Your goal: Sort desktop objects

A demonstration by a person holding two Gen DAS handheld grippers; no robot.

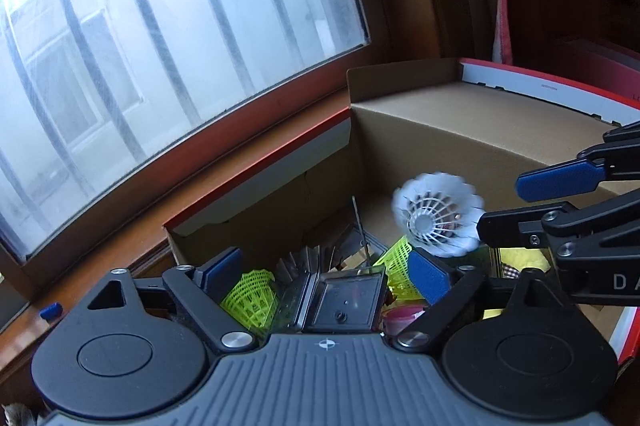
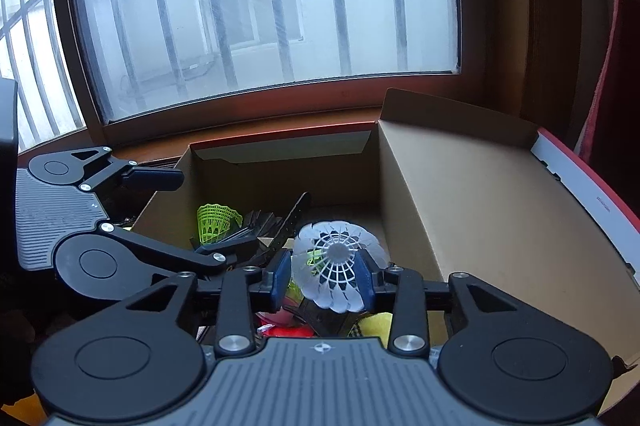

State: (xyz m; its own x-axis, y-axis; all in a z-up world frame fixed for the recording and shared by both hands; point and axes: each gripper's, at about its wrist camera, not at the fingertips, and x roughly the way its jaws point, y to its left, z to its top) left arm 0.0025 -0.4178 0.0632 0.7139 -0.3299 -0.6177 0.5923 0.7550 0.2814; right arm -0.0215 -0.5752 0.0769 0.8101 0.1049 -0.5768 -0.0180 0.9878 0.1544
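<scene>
Pinched between my right tongs (image 2: 325, 276), the white shuttlecock (image 2: 338, 260) is hanging over the cardboard box (image 2: 480, 194); its skirt may be crushing. At nine o'clock my left tongs (image 1: 324, 272) are gaping empty above the box clutter, risking a snag.

Backlit by the glaring window (image 2: 260, 6); dim, shadowed interior; fisheye-bent edges.

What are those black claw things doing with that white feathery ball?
The right gripper is shut on a white shuttlecock, holding it over an open cardboard box by the window. The left gripper is open, hovering over the box's jumble, which includes neon yellow-green shuttlecocks and a small dark case. Whether the white one is going in or coming out isn't clear.
</scene>
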